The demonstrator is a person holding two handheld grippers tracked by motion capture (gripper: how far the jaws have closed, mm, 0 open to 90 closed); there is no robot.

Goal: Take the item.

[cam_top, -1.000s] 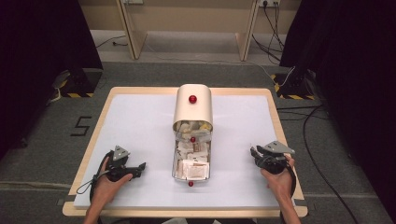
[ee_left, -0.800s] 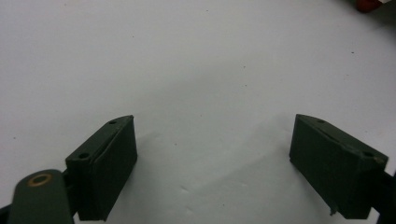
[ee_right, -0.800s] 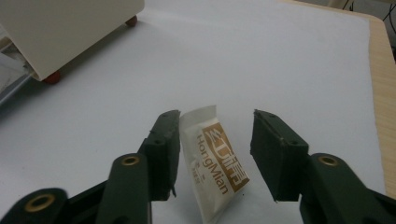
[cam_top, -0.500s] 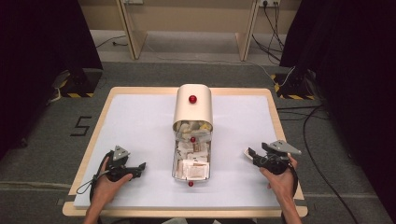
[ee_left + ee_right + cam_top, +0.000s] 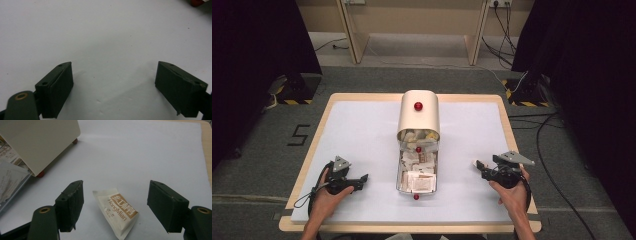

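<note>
left tongs (image 5: 362, 178): spread, nothing between the jaws, lower left of the high view | right tongs (image 5: 478, 166): spread, jaws just been opening, HongMian sachet (image 5: 117, 212) lying flat between them untouched, lower right | sachet box (image 5: 418, 145): centre of white counter (image 5: 362, 130), lid raised

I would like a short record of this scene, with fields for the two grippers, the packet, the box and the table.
left gripper: open, nothing between the jaws, over bare table
right gripper: jaws have just been opening, now wide, pads off the packet
packet: white and brown sachet, lying flat on the table between the right jaws
box: cream, red knob, drawer pulled out and full of sachets
table: white surface, wooden edge
</note>
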